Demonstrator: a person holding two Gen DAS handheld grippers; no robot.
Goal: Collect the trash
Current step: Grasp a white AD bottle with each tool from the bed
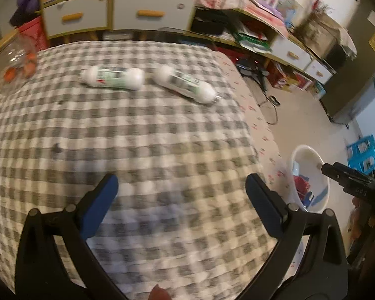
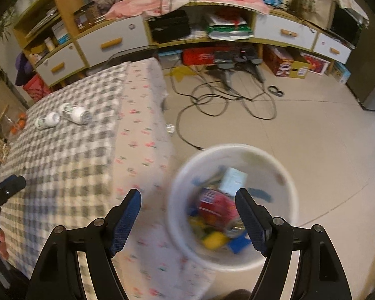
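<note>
Two white bottles [image 1: 111,77] [image 1: 185,84] lay on their sides on the grey-and-white checked tablecloth [image 1: 142,135], close together near the far end of the table, the left one roughly crosswise and the right one angled away toward the table's edge. Your left gripper [image 1: 181,191] hung over the near part of that cloth with its blue-padded fingers [image 1: 101,202] spread wide and nothing between them; the bottles were well ahead of it. Your right gripper [image 2: 187,210] pointed down beside the table, above the white bin [image 2: 282,175] that stood on the tiled floor just off the table's flowered skirt [image 2: 142,135]. Its fingers [image 2: 126,221] were also apart and gripped nothing. The bin already held a jumble of trash: something red [image 2: 215,206], something yellow [image 2: 213,241], blue scraps and a pale carton, all too blurred for you to name. From the left view you saw the bin [image 1: 297,157] at the right of the table with the tip of your right gripper over it. Black cables [image 2: 222,100] trailed across the floor beyond, in front of a low shelf unit with white drawers [image 2: 112,42].
</note>
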